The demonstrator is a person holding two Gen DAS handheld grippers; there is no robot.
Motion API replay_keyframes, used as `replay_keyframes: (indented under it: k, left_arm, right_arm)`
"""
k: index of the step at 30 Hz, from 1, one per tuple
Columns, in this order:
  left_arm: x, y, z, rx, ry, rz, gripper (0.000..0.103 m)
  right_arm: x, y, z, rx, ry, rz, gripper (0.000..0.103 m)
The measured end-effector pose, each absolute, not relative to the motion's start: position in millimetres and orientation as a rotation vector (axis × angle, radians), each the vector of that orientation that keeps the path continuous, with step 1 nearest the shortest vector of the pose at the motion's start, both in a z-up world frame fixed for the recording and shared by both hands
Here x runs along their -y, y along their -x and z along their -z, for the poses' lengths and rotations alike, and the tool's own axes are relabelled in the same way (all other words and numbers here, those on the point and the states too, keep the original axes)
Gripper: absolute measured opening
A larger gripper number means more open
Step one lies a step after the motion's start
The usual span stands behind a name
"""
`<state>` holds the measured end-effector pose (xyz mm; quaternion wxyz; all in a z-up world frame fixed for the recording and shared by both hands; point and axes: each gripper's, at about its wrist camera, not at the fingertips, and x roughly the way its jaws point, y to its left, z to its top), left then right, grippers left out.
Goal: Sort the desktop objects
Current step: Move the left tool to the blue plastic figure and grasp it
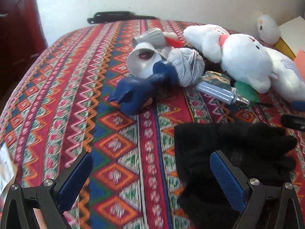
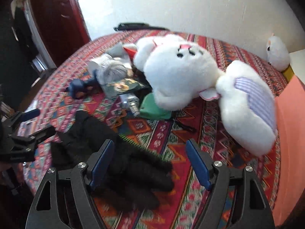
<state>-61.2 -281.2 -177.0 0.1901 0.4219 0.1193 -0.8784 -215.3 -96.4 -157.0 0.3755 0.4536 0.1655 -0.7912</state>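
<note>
A pile of objects lies on the patterned cloth (image 1: 114, 133): a big white plush rabbit (image 1: 246, 61) (image 2: 181, 72), a grey yarn ball (image 1: 185, 66), a blue figurine (image 1: 137, 91), grey and white cones (image 1: 144, 57), a silver bulb (image 1: 223, 93) and a green pouch (image 2: 154, 108). A black glove (image 1: 238, 152) (image 2: 122, 152) lies nearest. My left gripper (image 1: 150, 173) is open above the cloth, its right finger over the glove. My right gripper (image 2: 149, 158) is open with the glove's fingers between its jaws. The left gripper also shows in the right wrist view (image 2: 40, 122).
A small white plush (image 1: 267, 29) (image 2: 277, 54) sits at the far right beside a white box (image 1: 293, 32) and orange paper (image 2: 291, 133). A black object (image 1: 118, 16) lies at the table's far edge by the wall. A dark red door (image 2: 57, 19) stands at left.
</note>
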Motion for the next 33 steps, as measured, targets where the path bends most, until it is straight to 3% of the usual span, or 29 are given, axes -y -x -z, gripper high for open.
replay_keyframes:
  k: [10,22,33]
  left_arm:
    - [313,90,200,-0.402,-1.265,2.449,0.101]
    - [315,106,213,-0.394,-1.297,2.492,0.102]
    - [323,129,211,-0.334,-1.270,2.605,0.102]
  right_arm:
    - [128,251,209,-0.505,-1.266,2.020,0.080]
    - [157,271,216,-0.512,-1.183,2.063,0.081]
    - [166,274,218,-0.498,-1.115,2.077,0.069]
